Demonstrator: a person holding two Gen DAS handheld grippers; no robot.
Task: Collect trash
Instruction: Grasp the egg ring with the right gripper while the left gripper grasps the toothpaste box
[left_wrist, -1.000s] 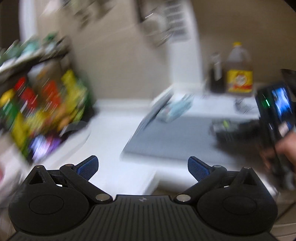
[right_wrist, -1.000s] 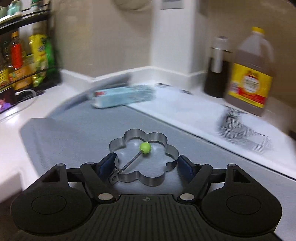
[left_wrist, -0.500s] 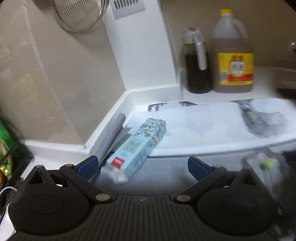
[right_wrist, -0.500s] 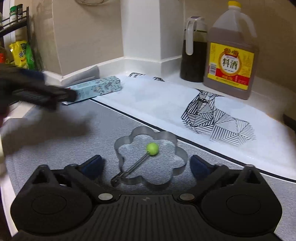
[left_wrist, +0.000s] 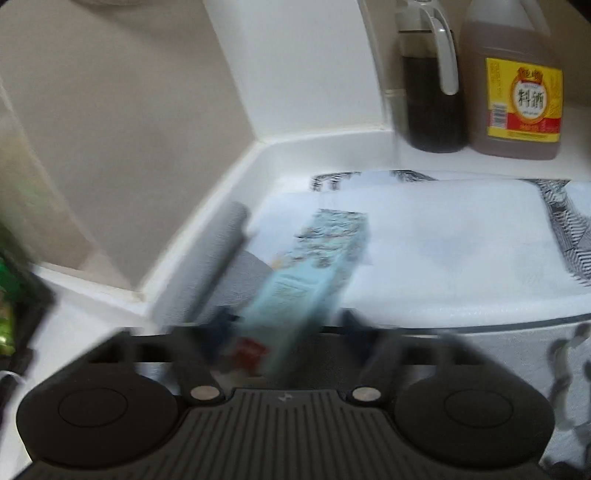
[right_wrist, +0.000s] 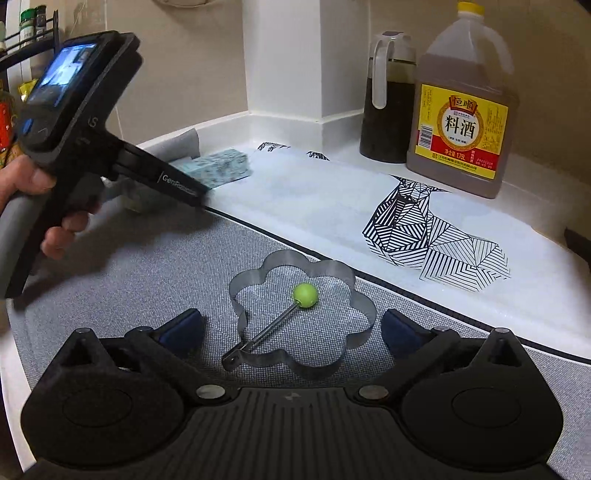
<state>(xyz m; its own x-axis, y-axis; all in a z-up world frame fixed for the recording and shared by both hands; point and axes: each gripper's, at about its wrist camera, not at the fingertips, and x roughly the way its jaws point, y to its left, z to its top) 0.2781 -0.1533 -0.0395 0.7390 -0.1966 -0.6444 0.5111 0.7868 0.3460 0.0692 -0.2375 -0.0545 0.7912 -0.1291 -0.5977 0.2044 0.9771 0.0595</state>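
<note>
Jaws of the left gripper (left_wrist: 284, 328) have just been closing around the pale-blue patterned carton (left_wrist: 314, 266) at the counter's back-left corner, contact blurred, while the right gripper (right_wrist: 291, 328) gapes wide around the flower-shaped steel ring (right_wrist: 301, 314), so pickup looks imminent.

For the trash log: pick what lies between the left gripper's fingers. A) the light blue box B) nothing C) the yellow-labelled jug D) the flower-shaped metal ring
A: in the left wrist view the light blue box runs back between the left gripper fingers, whose jaws have just been closing.
</note>
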